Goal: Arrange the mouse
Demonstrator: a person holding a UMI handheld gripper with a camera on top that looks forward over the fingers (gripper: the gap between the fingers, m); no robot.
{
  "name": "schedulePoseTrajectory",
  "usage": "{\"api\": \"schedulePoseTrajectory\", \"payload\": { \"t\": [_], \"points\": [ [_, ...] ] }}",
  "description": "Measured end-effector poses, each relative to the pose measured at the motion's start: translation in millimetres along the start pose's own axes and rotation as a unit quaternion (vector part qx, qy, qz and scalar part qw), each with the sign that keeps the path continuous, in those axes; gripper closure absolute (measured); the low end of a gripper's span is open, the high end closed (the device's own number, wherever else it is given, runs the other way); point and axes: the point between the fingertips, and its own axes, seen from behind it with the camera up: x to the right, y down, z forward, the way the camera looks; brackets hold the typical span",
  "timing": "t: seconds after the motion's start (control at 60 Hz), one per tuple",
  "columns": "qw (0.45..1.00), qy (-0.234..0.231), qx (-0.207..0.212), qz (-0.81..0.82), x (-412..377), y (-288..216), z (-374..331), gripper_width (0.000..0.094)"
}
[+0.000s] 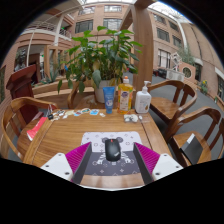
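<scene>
A dark grey mouse (112, 149) lies on a patterned grey mouse mat (112, 160) at the near edge of a wooden table (70, 132). My gripper (112, 157) is open, its magenta pads (78, 156) standing wide to either side of the mat. The mouse rests on the mat between the fingers with a clear gap on each side.
Beyond the mat stand a blue cup (109, 97), a yellow bottle (125, 95) and a white pump bottle (144, 99) before a large potted plant (100, 55). Wooden chairs (18, 118) ring the table. A red item (38, 125) lies at the table's left.
</scene>
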Motion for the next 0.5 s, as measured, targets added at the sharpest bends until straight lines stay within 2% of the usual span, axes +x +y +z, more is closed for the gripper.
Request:
{"api": "schedulePoseTrajectory", "payload": {
  "t": [0.1, 0.25, 0.5],
  "points": [
    [0.999, 0.011, 0.030, -0.009, 0.3, -12.0, -52.6, 0.0080],
    [0.999, 0.012, 0.049, -0.019, -6.2, -10.6, -113.0, 0.0078],
    [0.998, 0.006, 0.054, -0.019, -15.0, 8.6, -178.8, 0.0079]
  ]
}}
